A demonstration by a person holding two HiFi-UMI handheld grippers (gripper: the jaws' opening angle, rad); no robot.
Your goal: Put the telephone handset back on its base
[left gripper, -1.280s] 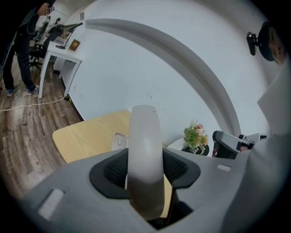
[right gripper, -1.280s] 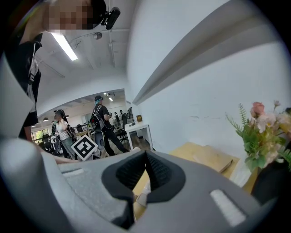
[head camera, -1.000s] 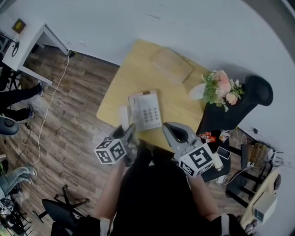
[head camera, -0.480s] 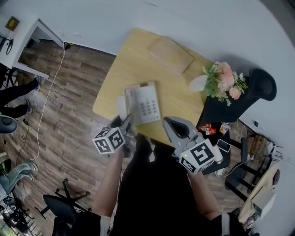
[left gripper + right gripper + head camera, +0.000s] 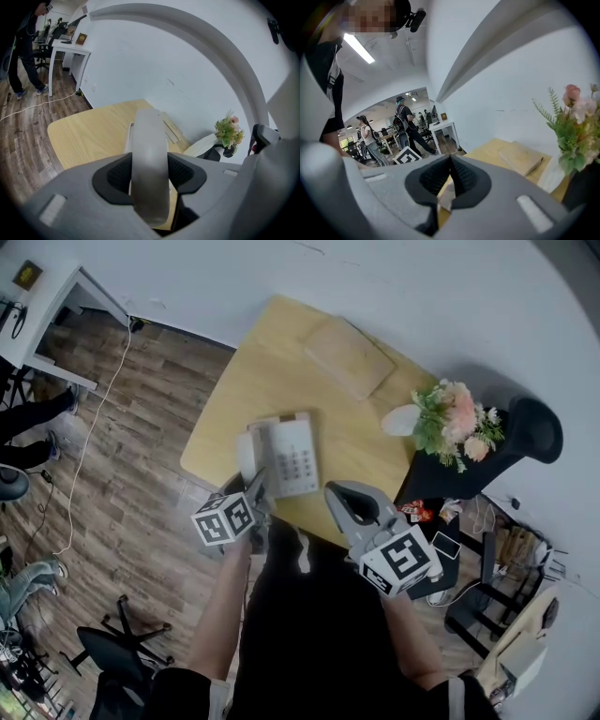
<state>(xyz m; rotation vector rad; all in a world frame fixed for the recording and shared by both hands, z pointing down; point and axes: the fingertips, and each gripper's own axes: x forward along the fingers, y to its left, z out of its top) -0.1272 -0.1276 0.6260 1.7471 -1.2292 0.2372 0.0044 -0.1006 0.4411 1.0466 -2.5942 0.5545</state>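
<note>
A white telephone base point(image 5: 293, 457) with a keypad lies near the front edge of the light wooden table point(image 5: 262, 381). The white handset point(image 5: 247, 455) hangs along the base's left side, and whether they touch is unclear. My left gripper point(image 5: 255, 486) is shut on the handset point(image 5: 149, 159), whose body fills the space between the dark pads point(image 5: 119, 176) in the left gripper view. My right gripper point(image 5: 342, 495) hovers at the table's front edge, right of the base. Its jaws point(image 5: 450, 176) are shut on nothing.
A flat wooden board point(image 5: 349, 355) lies at the table's far side. A white vase of pink flowers point(image 5: 448, 418) stands at the right corner, next to a black chair point(image 5: 525, 427). A white desk point(image 5: 42, 292), a floor cable point(image 5: 89, 474) and people are off left.
The head view has shifted slightly, and the table sits a little higher in the frame. The left gripper still holds the handset beside the base. The right gripper stays shut.
</note>
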